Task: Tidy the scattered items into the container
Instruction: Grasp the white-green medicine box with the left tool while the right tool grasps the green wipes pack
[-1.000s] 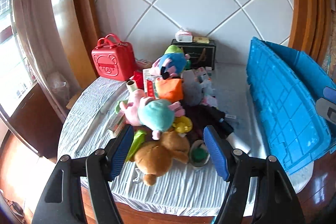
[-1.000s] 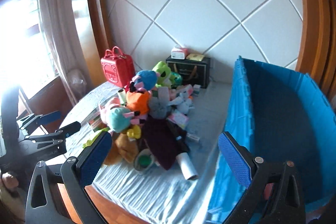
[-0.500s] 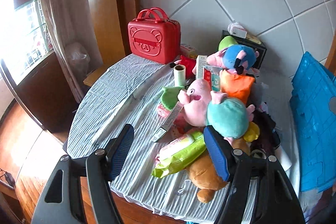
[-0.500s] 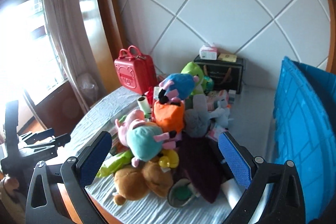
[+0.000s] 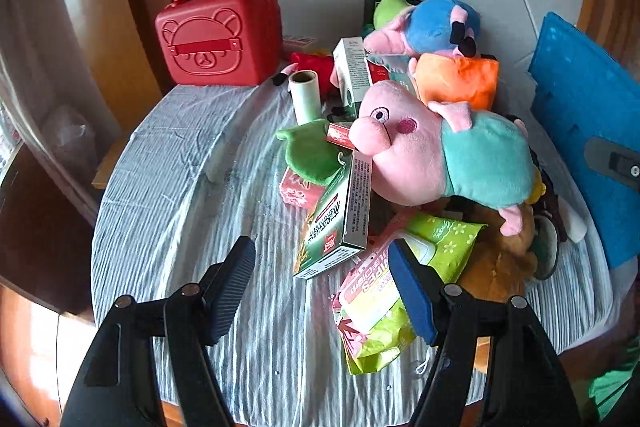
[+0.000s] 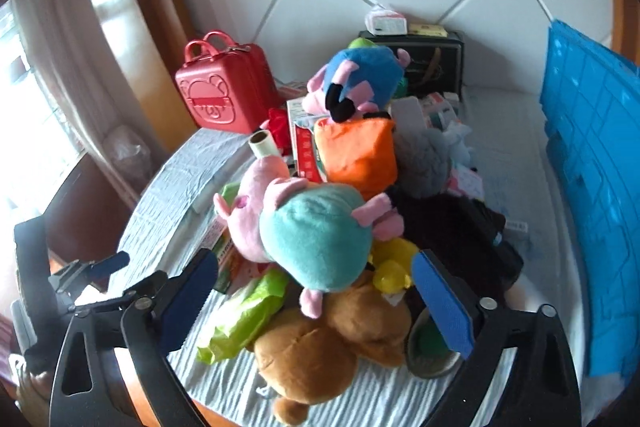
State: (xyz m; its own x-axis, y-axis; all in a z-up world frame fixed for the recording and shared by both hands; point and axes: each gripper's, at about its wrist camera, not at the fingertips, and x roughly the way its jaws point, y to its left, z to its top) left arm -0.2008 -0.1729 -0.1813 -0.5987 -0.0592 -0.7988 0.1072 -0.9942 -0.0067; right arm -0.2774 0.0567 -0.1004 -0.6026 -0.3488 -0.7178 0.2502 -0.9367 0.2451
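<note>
Carton [image 5: 340,219] lies just ahead of my spread left fingers [image 5: 230,287], long axis pointing away. My right gripper [image 6: 316,303], also spread, faces the pig [image 6: 316,231].

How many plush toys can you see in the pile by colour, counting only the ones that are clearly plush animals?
Pink pig in teal: 1, the teal-dressed pig
Pink pig in blue: 1, the blue-dressed pig
Brown: 1, the brown bear
Grey: 1, the grey plush
Total: 4 clear ones; the yellow, green and orange soft items are too hidden to tell.
</note>
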